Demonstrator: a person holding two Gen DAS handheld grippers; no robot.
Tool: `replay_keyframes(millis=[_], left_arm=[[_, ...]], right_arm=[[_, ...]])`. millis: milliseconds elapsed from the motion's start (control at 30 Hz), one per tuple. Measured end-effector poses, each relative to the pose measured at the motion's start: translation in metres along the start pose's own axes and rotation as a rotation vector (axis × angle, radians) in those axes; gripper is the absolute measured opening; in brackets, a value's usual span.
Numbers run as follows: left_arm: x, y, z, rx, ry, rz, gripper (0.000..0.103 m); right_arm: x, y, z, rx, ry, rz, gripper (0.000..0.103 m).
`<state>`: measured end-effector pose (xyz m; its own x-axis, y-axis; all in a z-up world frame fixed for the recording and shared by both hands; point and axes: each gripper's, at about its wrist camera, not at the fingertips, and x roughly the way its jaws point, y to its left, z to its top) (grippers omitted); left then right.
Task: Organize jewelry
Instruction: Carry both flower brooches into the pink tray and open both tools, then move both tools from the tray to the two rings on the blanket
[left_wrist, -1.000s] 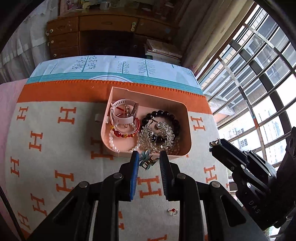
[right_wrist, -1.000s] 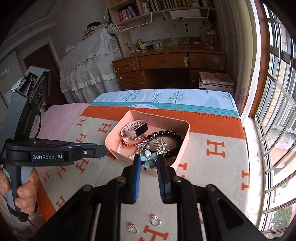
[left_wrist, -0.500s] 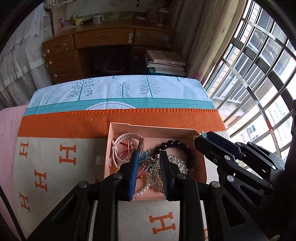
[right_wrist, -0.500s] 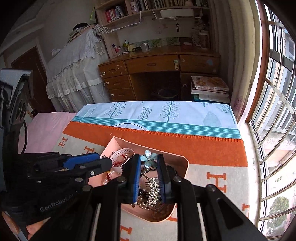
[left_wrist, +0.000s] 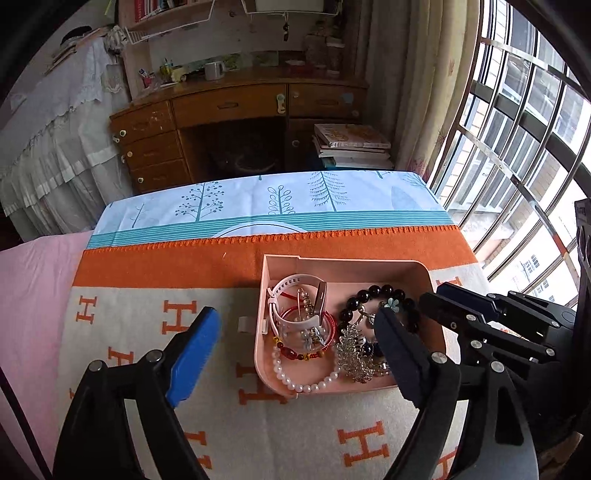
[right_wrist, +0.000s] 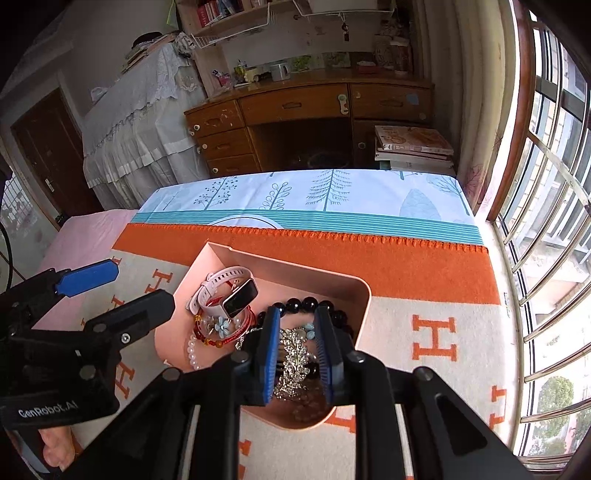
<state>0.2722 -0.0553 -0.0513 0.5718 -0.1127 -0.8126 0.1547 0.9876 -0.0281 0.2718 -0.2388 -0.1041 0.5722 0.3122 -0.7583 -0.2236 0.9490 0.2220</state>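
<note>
Pink tray (left_wrist: 436, 275): sitting on the orange-and-cream blanket (left_wrist: 122, 325) you are working over, with the jewelry piled inside it.

Left gripper (left_wrist: 295, 328): you are holding it wide open and gripping nothing; its blue pad (left_wrist: 194, 356) is hanging over the blanket left of the tray, and the other finger is reaching across the tray's right half.

Right gripper (right_wrist: 295, 352): you are holding it low over the tray's near right corner, jaws parted only a little, with the silver leaf brooch (right_wrist: 291, 363) showing in the gap between the pads. Whether the pads are pinching anything, you cannot tell from either view.

White watch (left_wrist: 291, 306): lying in the tray's left half, its dark face (right_wrist: 240, 298) tilting up.

Red bracelets (left_wrist: 327, 326): looping beneath the watch.

Pearl bracelet (left_wrist: 306, 386): curving along the tray's near left corner.

Black bead bracelet (left_wrist: 376, 291): lying in the right half, behind the brooch.

Blue flowers: one (right_wrist: 222, 326) resting among the red bracelets beside the watch, another (right_wrist: 309, 329) peeking out just inside the right gripper's right finger.

Background: a wooden desk (left_wrist: 236, 107) and a stack of books (left_wrist: 351, 146) standing beyond a tree-print cloth (left_wrist: 266, 199).
</note>
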Motion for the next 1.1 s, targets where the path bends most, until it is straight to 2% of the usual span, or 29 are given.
replay_keyframes(millis=[67, 367, 500, 567, 700, 833, 1100], left_arm=[[-0.008, -0.002, -0.005, 0.005, -0.012, 0.012, 0.088], [-0.05, -0.008, -0.032, -0.001, -0.059, 0.027, 0.088], [-0.071, -0.01, -0.046, -0.022, -0.087, 0.032, 0.089], [-0.079, -0.012, -0.053, -0.022, -0.095, 0.029, 0.089], [-0.092, -0.017, -0.069, -0.021, -0.093, 0.015, 0.092], [-0.099, -0.021, -0.085, -0.035, -0.082, -0.017, 0.101], [-0.097, -0.028, -0.119, -0.042, -0.038, -0.046, 0.101]], right_arm=[[-0.004, 0.0, -0.002, 0.002, -0.003, 0.005, 0.02], [-0.044, 0.004, -0.032, -0.004, -0.031, 0.037, 0.021], [-0.062, 0.005, -0.051, -0.01, -0.045, 0.022, 0.031], [-0.07, 0.005, -0.06, -0.012, -0.059, 0.009, 0.032], [-0.083, 0.004, -0.078, -0.015, -0.073, -0.015, 0.032], [-0.092, 0.0, -0.092, -0.011, -0.074, -0.009, 0.032], [-0.107, -0.002, -0.123, 0.01, -0.078, -0.013, 0.032]])
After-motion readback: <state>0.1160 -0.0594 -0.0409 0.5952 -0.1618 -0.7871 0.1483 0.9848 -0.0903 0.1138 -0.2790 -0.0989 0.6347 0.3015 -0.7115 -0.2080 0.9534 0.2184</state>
